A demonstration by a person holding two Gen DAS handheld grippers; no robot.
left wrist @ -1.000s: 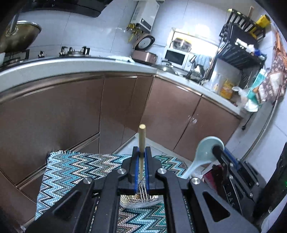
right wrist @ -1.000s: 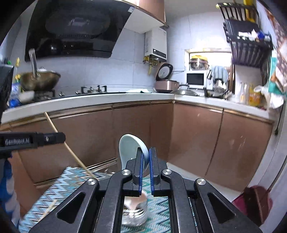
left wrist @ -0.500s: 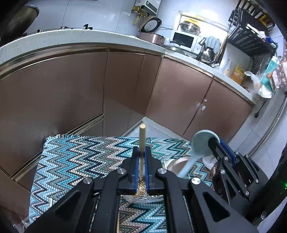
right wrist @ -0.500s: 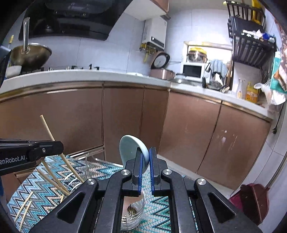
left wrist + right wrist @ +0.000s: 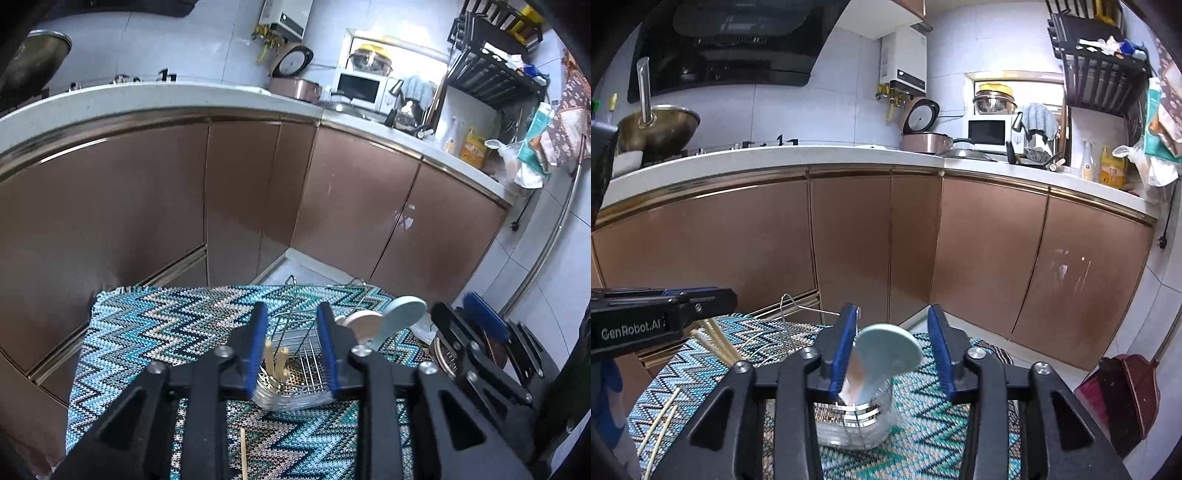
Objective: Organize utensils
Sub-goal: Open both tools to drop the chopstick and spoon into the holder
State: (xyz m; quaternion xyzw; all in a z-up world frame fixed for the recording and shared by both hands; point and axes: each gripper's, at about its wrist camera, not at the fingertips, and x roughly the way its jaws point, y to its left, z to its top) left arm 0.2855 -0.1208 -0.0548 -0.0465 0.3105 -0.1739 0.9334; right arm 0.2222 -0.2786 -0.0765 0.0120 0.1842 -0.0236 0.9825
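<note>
A wire utensil holder (image 5: 295,384) stands on a zigzag-patterned cloth (image 5: 147,332). Wooden chopsticks (image 5: 275,362) stand in its left compartment. My left gripper (image 5: 291,354) is open and empty just above them. A pale blue spoon (image 5: 886,350) and a pink spoon (image 5: 364,325) stand in the holder's right cup (image 5: 857,424). My right gripper (image 5: 892,350) is open around the blue spoon, apart from it. The blue spoon also shows in the left wrist view (image 5: 400,317).
Loose chopsticks lie on the cloth (image 5: 661,424), one near me in the left wrist view (image 5: 243,458). Brown kitchen cabinets (image 5: 979,251) and a white counter stand beyond the table. A red dustpan (image 5: 1119,395) sits on the floor at right.
Both grippers have opened. The left let go of a chopstick, now in the holder. The right let go of the blue spoon, now in the cup.
</note>
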